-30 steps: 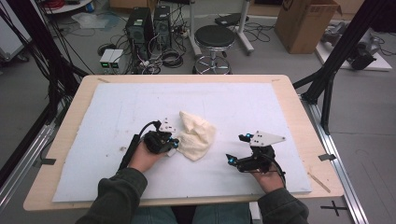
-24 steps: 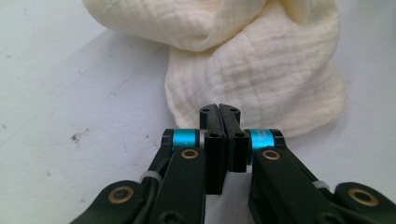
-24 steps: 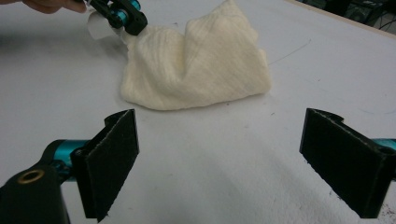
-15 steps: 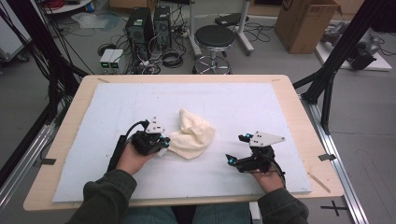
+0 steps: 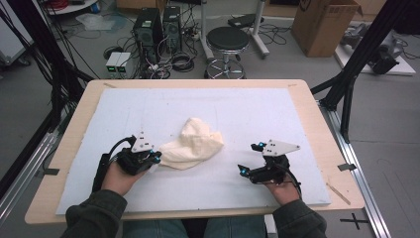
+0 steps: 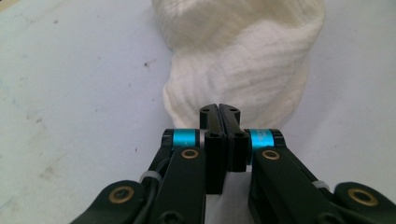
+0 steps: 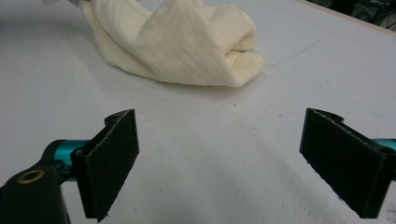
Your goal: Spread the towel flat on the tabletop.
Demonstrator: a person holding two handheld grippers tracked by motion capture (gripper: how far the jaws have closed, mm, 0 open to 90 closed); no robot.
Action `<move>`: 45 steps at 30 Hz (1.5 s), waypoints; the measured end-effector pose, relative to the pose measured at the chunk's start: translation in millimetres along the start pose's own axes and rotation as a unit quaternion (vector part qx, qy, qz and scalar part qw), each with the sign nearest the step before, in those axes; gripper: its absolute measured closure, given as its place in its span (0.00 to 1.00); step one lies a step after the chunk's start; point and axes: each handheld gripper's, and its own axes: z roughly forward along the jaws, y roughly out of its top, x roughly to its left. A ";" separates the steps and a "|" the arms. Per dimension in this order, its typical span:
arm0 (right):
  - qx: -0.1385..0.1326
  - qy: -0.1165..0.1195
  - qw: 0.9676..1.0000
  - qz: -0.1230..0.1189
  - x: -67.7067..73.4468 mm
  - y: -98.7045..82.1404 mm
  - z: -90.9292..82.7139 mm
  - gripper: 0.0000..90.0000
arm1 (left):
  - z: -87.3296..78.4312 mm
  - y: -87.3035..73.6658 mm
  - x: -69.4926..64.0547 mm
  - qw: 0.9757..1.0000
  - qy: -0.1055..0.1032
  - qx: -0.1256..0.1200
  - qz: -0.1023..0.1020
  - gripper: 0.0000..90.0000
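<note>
A crumpled cream cloth (image 5: 195,144) lies on the white mat (image 5: 247,106) near the table's middle. My left gripper (image 5: 155,159) is at the cloth's left corner, jaws pressed together on its edge, and the cloth is drawn out toward it. In the left gripper view the shut jaws (image 6: 219,110) meet right at the hem of the cloth (image 6: 243,56). My right gripper (image 5: 244,171) rests on the mat to the right of the cloth, apart from it. Its jaws (image 7: 223,126) stand wide open with nothing between them, and the cloth (image 7: 182,42) lies ahead.
The mat covers most of the wooden table (image 5: 309,106). On the floor beyond the far edge are a black stool (image 5: 228,39), computer towers (image 5: 158,22) with cables, and a cardboard box (image 5: 324,22). Black frame posts (image 5: 356,69) stand at both sides.
My left gripper has moved left with the cloth's corner in it, and the cloth has stretched out and shifted left. The right gripper has stayed in place.
</note>
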 end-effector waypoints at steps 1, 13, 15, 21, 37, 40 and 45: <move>-0.001 0.002 1.000 -0.001 0.8 0.6 1.4 0.13 | -0.8 -3.3 0.9 1.000 0.002 -0.001 -0.004 0.98; 0.027 0.056 0.997 -0.046 11.7 26.5 45.0 0.44 | 3.8 -24.4 9.5 0.999 -0.004 -0.034 -0.030 0.98; 0.031 0.061 0.997 -0.046 9.8 31.7 55.9 0.44 | 3.0 -24.0 11.4 0.999 -0.004 -0.042 -0.031 0.98; 0.026 0.059 0.997 -0.036 -1.4 47.4 89.0 0.50 | 7.3 -24.1 12.8 0.998 -0.013 -0.049 -0.028 0.98; 0.067 0.067 0.992 -0.087 -15.7 105.3 38.4 0.96 | -1.8 -4.0 -11.2 0.991 -0.066 -0.111 -0.019 0.98; 0.100 0.073 0.989 -0.078 -25.3 117.2 49.4 0.96 | 1.8 -2.8 -14.9 0.992 -0.071 -0.102 -0.010 0.98; 0.134 0.057 0.988 -0.050 -37.0 111.6 103.2 0.95 | 10.8 -3.8 -14.0 0.995 -0.047 -0.085 0.005 0.98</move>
